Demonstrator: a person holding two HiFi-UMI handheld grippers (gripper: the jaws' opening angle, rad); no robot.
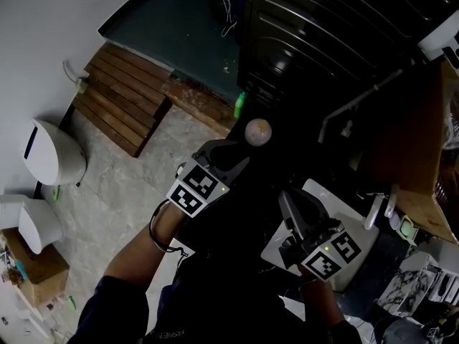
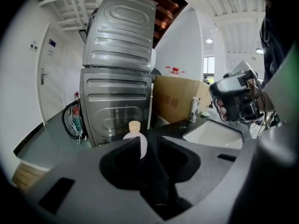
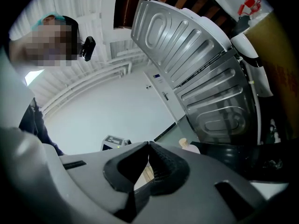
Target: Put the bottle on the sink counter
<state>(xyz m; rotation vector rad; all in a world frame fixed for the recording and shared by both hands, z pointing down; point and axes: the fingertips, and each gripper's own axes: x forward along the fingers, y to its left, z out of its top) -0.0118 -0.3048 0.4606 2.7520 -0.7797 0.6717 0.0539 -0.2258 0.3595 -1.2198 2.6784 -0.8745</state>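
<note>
Left gripper (image 2: pixel 148 139) shows black-padded jaws narrowly apart, empty; right gripper (image 3: pixel 148 144) has them together; rounded, tan-capped pale bottle (image 2: pixel 134 132) stands just beyond.

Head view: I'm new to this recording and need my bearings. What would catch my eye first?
The pale, round-capped bottle stands out against the dark counter at the centre, just past the left gripper. Above it looms the ribbed metal appliance, and at lower right the white sink shows around the right gripper.
</note>
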